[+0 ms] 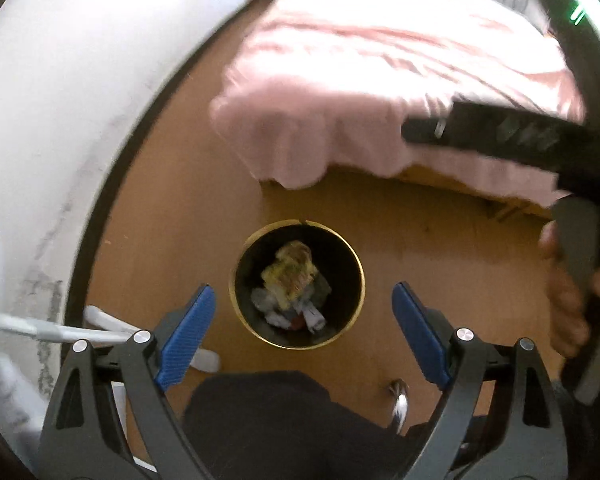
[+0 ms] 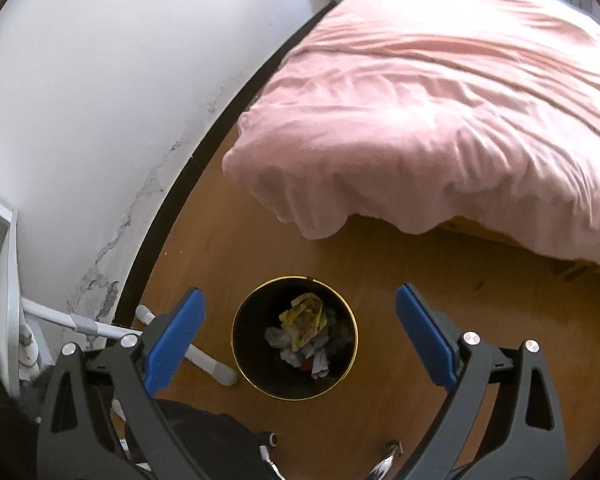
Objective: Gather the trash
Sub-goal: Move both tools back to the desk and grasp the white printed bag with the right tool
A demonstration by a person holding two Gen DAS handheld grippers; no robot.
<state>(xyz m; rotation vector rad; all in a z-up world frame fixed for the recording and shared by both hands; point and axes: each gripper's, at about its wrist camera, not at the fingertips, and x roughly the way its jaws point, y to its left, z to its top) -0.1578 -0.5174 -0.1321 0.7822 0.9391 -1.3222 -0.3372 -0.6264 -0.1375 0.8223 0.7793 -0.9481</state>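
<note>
A round black bin with a gold rim [image 1: 358, 280] [image 2: 354, 336] stands on the wooden floor. Inside lies crumpled trash: a yellow wrapper [image 1: 294, 270] [image 2: 304, 316] on top of grey and white paper scraps. My left gripper [image 1: 304, 300] hangs above the bin, open, blue pads wide apart and nothing between them. My right gripper [image 2: 298, 304] also hovers over the bin, open and empty. In the left wrist view the right gripper's black body [image 1: 512, 140] shows at the right, with a hand [image 1: 568, 292] on its handle.
A bed with a rumpled pink cover [image 2: 440, 112] [image 1: 360, 88] fills the far right. A white wall with a dark skirting board [image 2: 172, 208] runs along the left. White furniture legs [image 2: 204, 360] and a dark chair seat [image 1: 268, 420] sit near the bin.
</note>
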